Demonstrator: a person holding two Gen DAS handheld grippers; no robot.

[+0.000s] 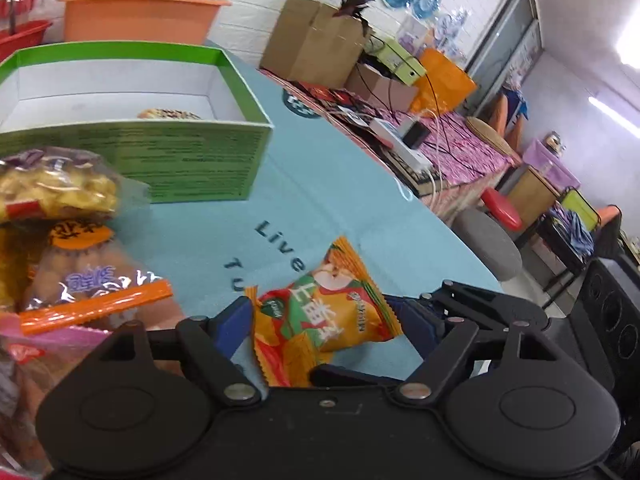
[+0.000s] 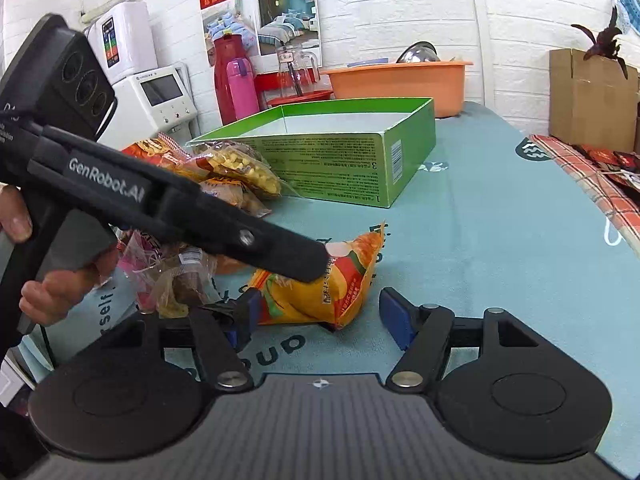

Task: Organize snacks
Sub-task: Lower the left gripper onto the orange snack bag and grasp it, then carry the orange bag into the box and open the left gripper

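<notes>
A: Snack packet (image 1: 324,316), orange and green, lies flat on the teal worktop (image 1: 320,184), between the blue pads of the left claw (image 1: 320,320). Pads stand wide apart, not pressing on it.

B: Right claw (image 2: 320,316)?

A: Spread wide too. The same packet (image 2: 320,284) sits just ahead of it, nearer its left pad; whether that pad touches the wrapper, cannot tell. The left tool's black finger crosses over the packet's top.

B: Open room?

A: Bare cloth stretches right of the packet to the worktop's curved edge. The green box (image 2: 340,152) stands beyond, lid off, mostly empty, one item on its floor. A heap of snack bags (image 1: 60,240) crowds the left side, close against the box's near wall.

B: Hand?

A: A hand (image 2: 60,280) grips the left tool's handle.
</notes>
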